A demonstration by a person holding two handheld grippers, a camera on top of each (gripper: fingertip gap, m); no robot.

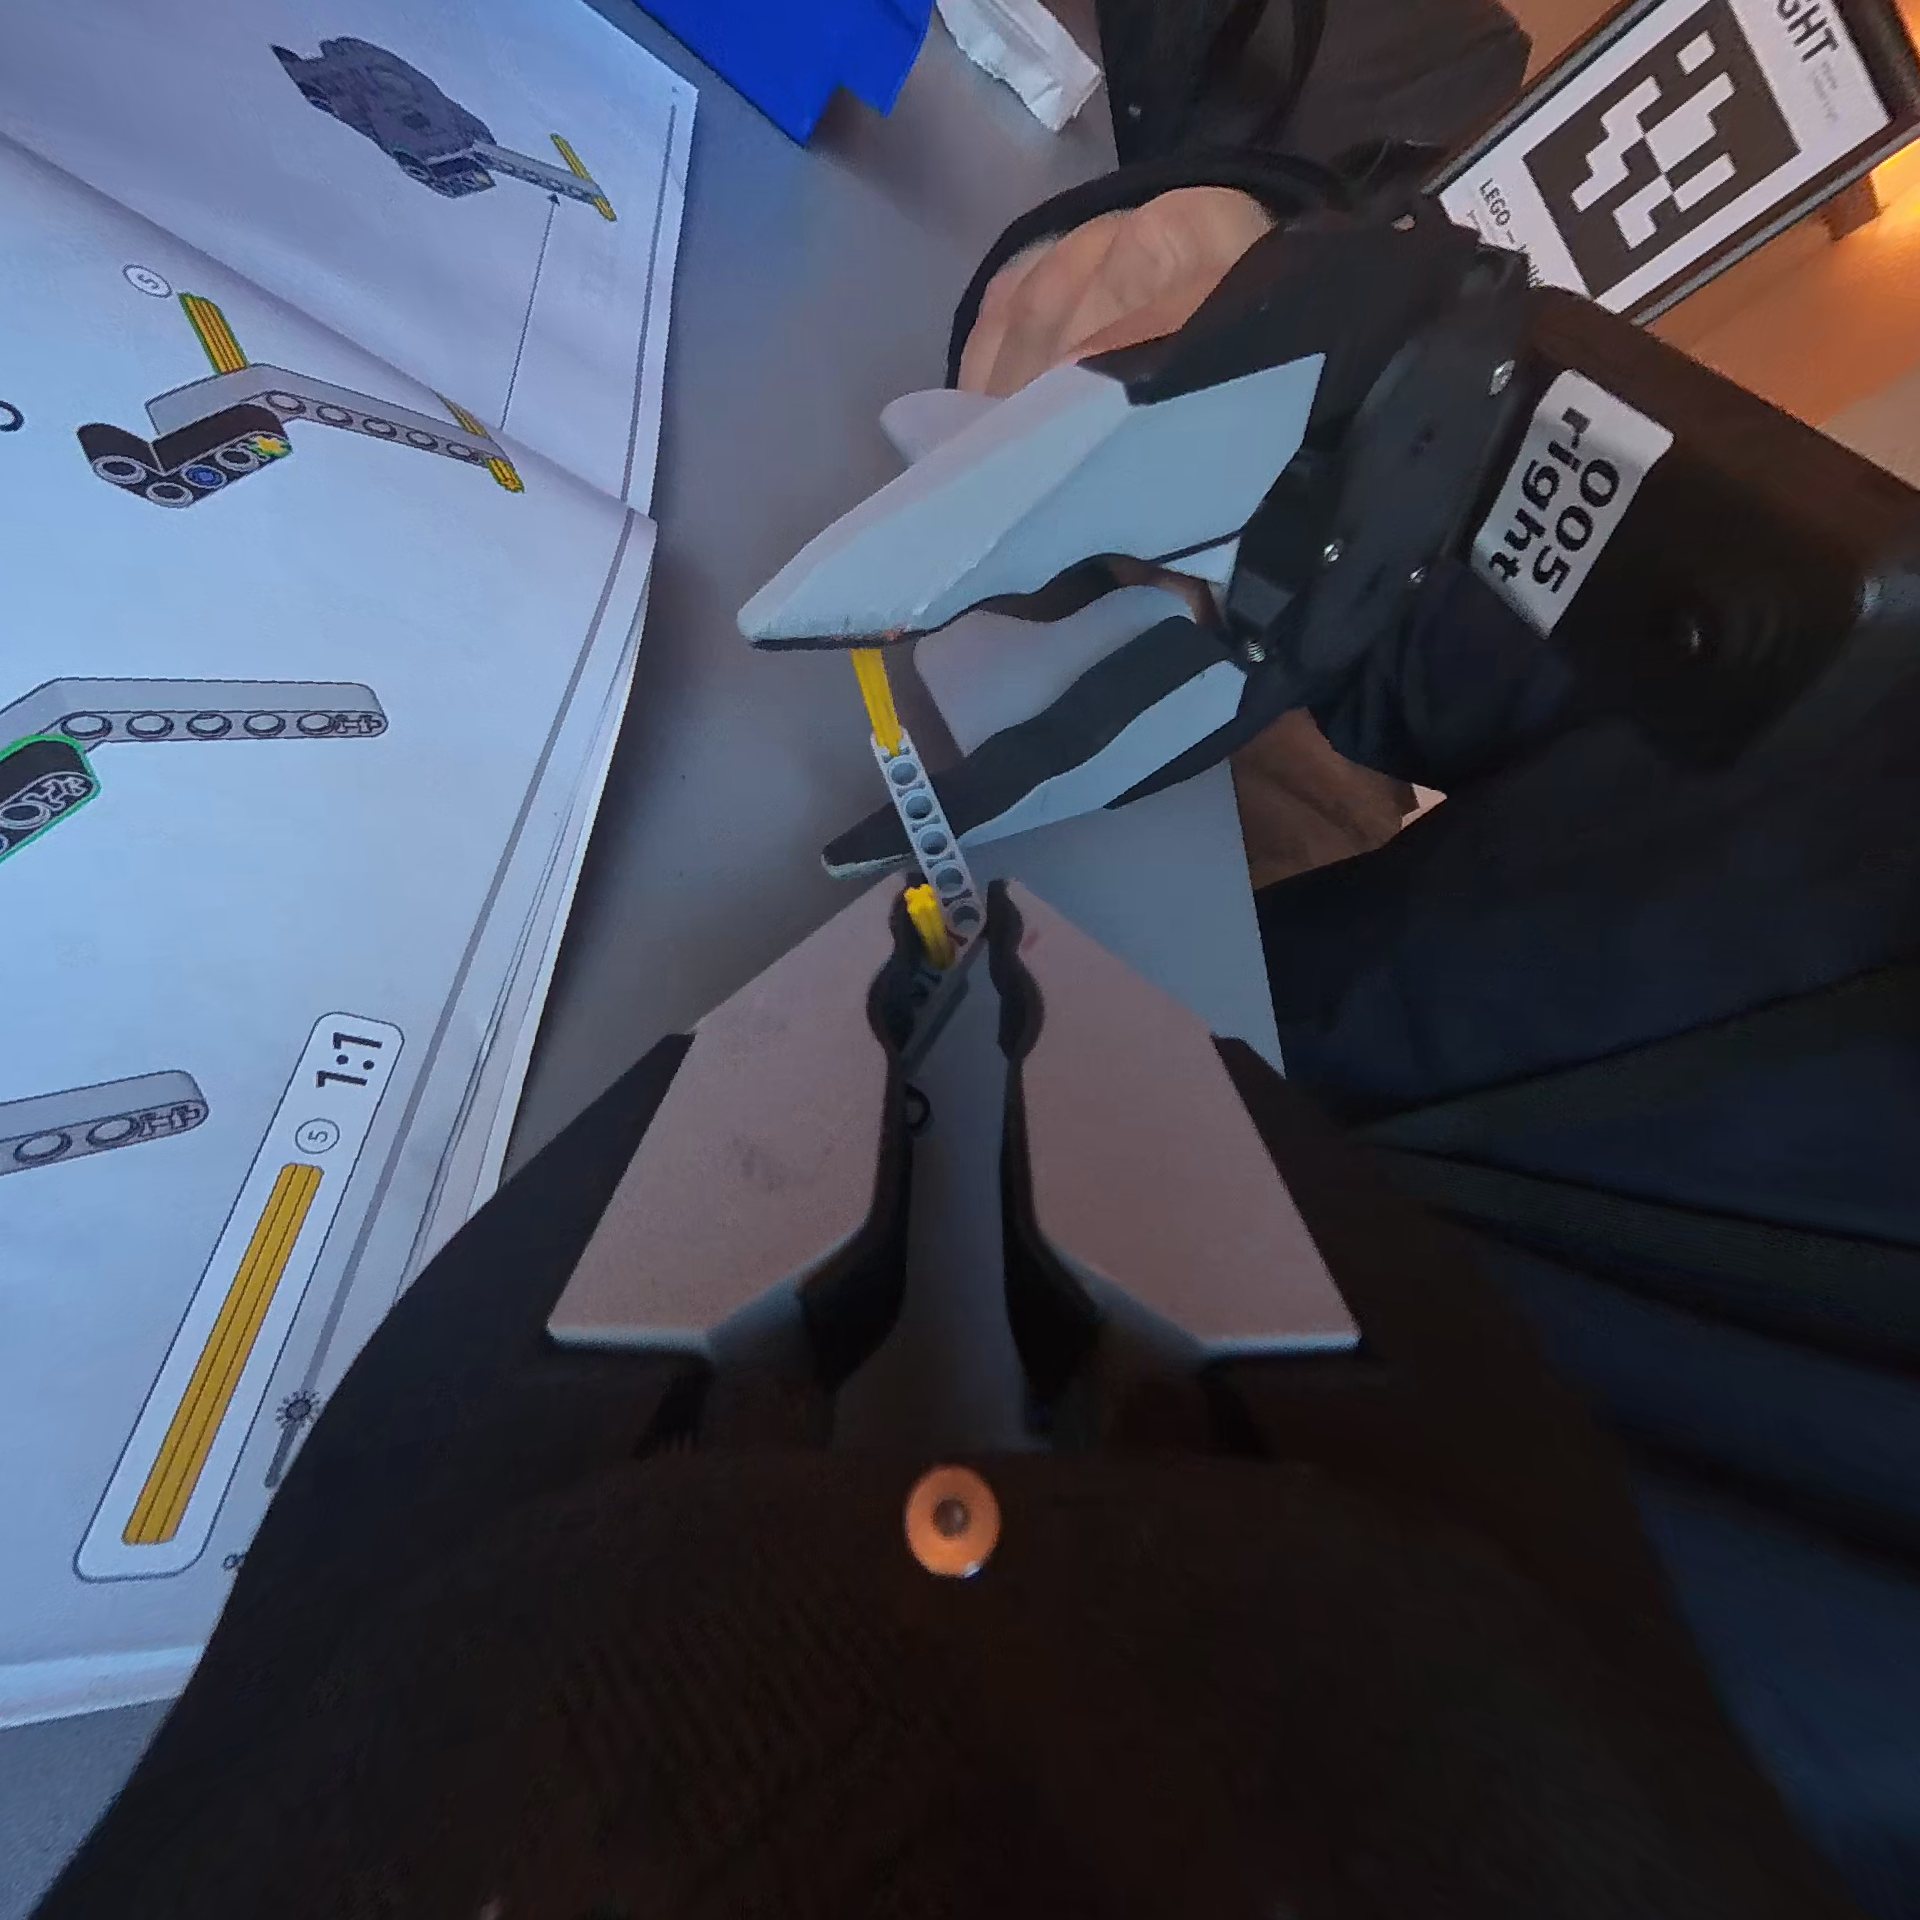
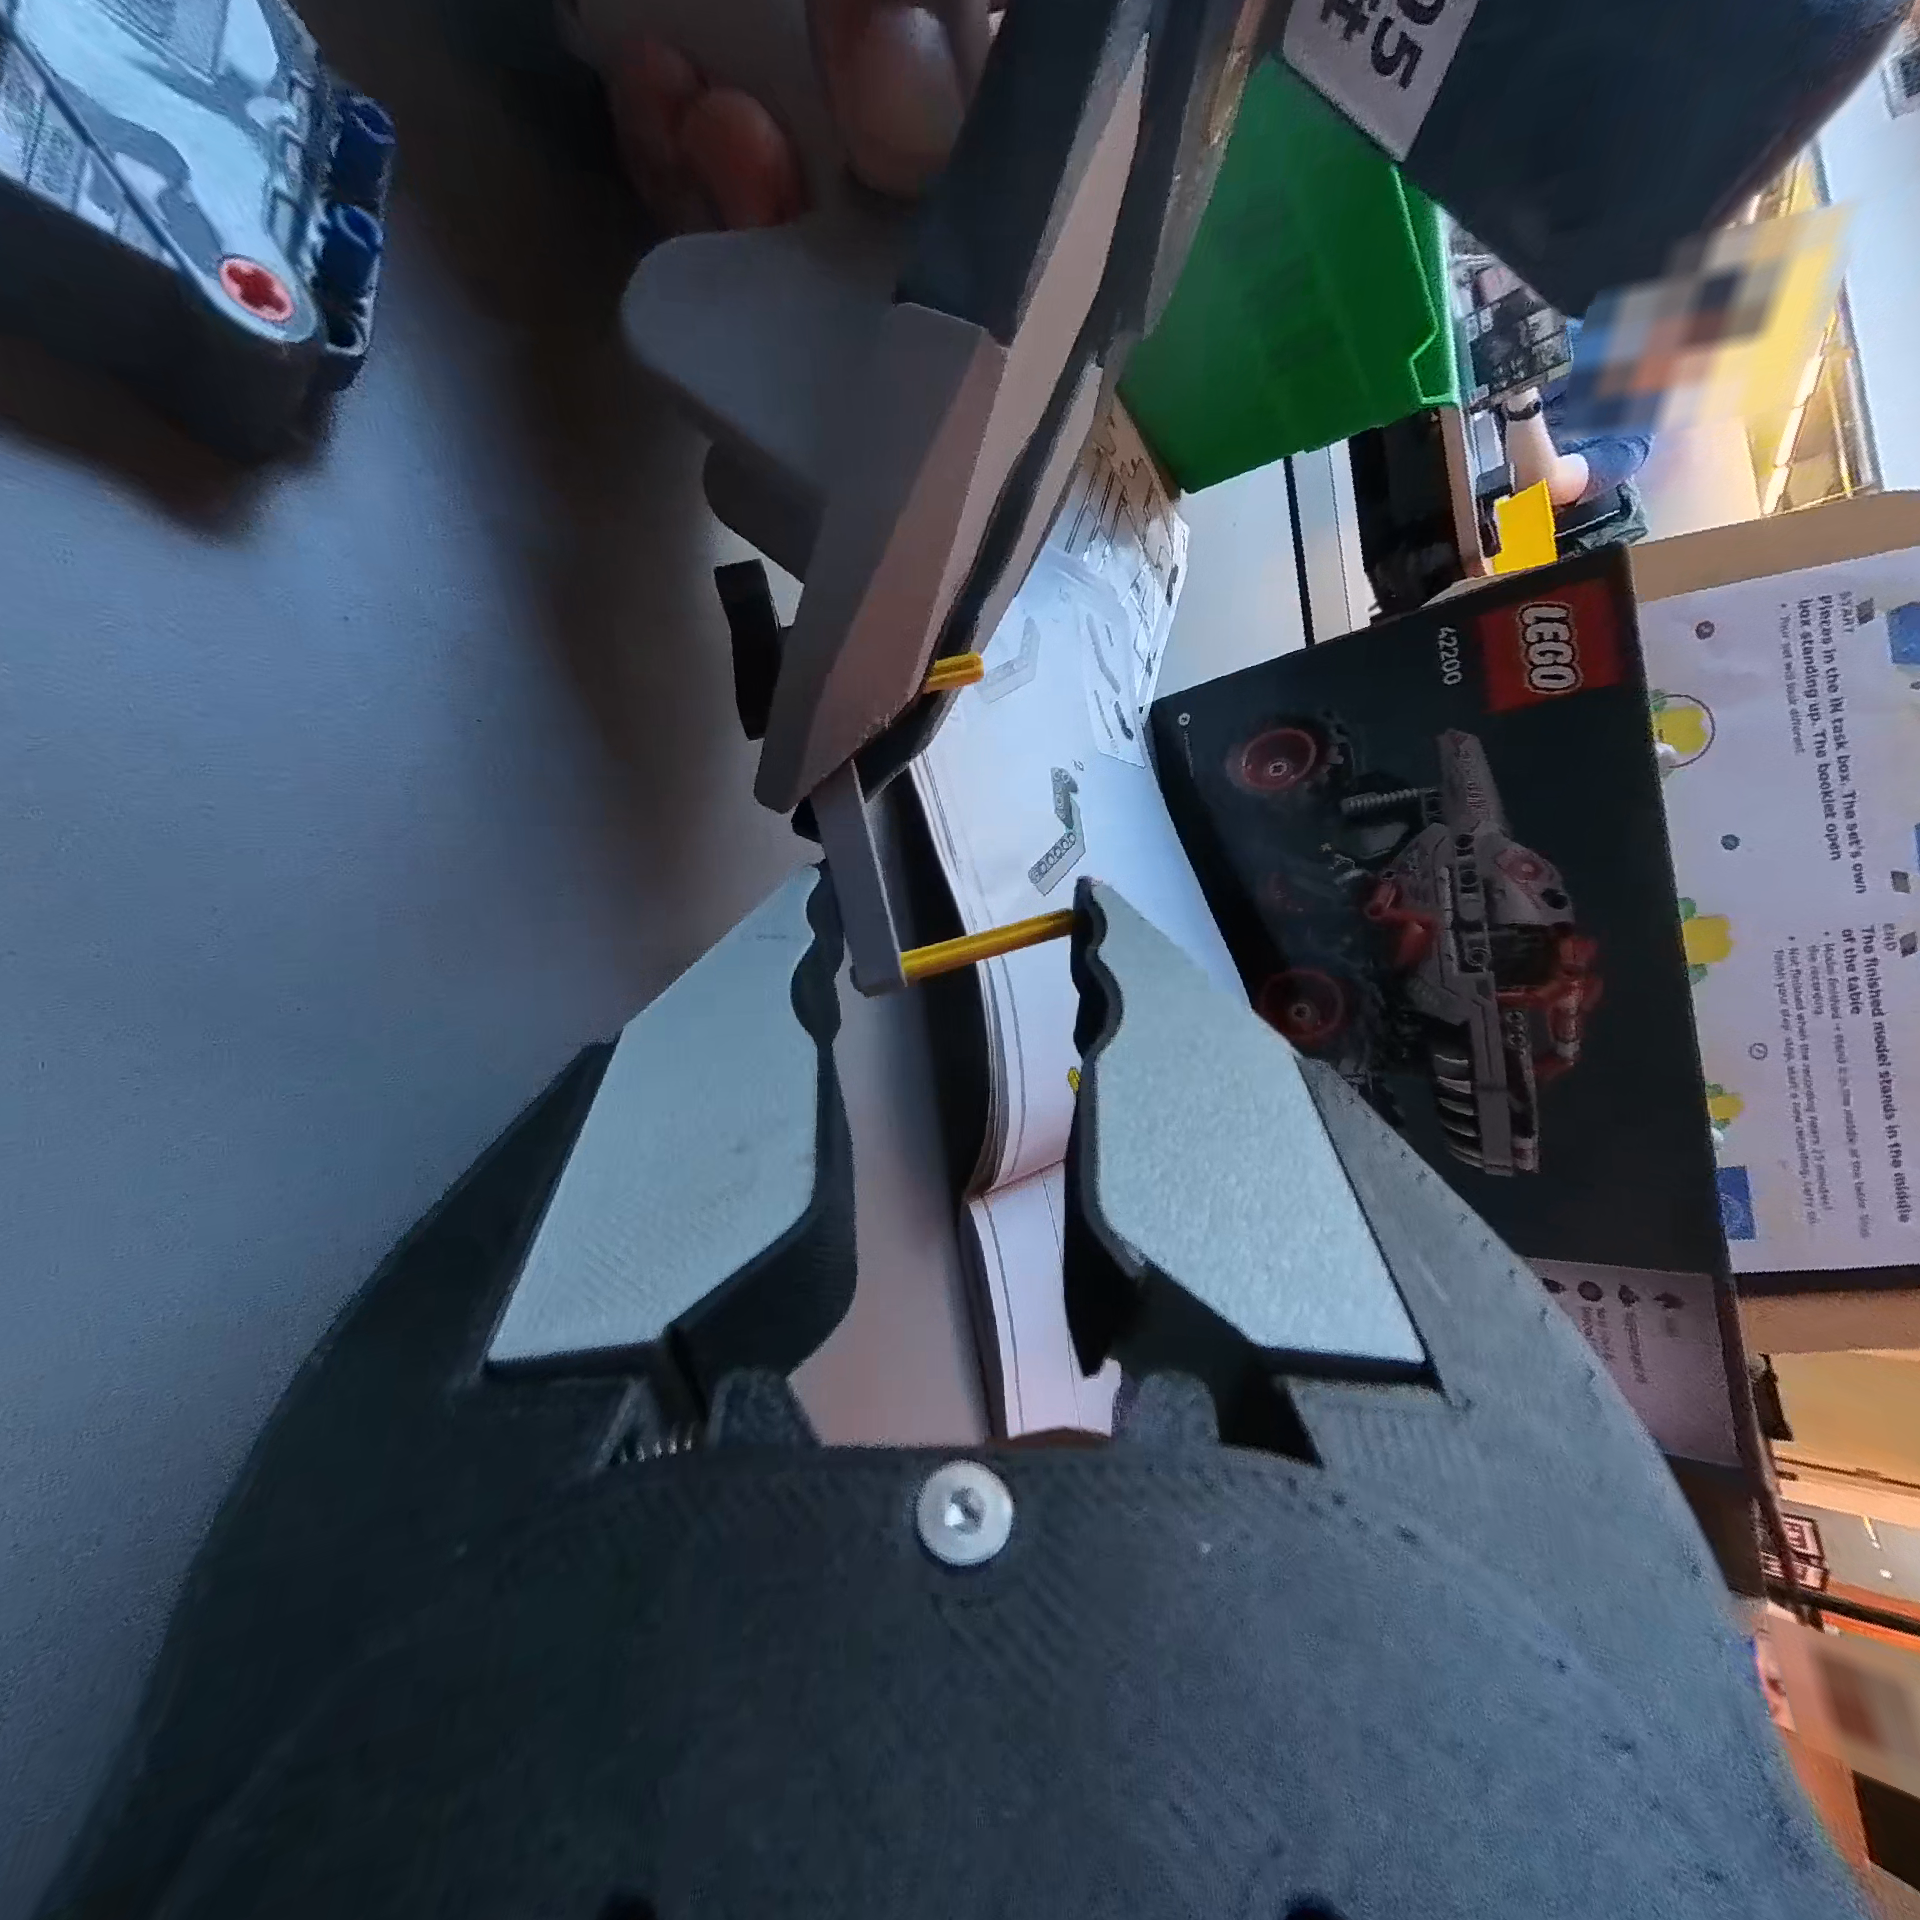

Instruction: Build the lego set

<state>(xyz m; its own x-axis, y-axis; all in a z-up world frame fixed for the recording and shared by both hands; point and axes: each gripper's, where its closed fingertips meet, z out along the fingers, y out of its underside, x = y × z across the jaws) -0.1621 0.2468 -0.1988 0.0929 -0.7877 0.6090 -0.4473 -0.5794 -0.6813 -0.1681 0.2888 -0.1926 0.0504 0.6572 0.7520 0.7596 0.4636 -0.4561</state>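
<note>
My left gripper (image 1: 940,935) is shut on the lower end of a light grey holed beam (image 1: 928,821), which has a black piece behind it. One short yellow axle (image 1: 925,925) sticks out at the left fingertips. A second yellow axle (image 1: 871,686) sits in the beam's far end. My right gripper (image 2: 954,899) clamps that end lengthwise. Its right finger (image 2: 1101,945) presses on the tip of this second axle (image 2: 987,951) and its left finger (image 2: 816,935) backs the beam (image 2: 862,894). The left gripper (image 2: 862,769) comes in from above. The right gripper (image 1: 800,743) also shows in the left wrist view.
The open instruction booklet (image 1: 312,727) lies left of the grippers and also shows in the right wrist view (image 2: 1039,831). The set's box (image 2: 1455,935) and a printed sheet (image 2: 1787,883) stand behind. A green bin (image 2: 1278,312), a blue bin (image 1: 800,52) and a grey motor block (image 2: 208,260) sit on the grey table (image 2: 312,831).
</note>
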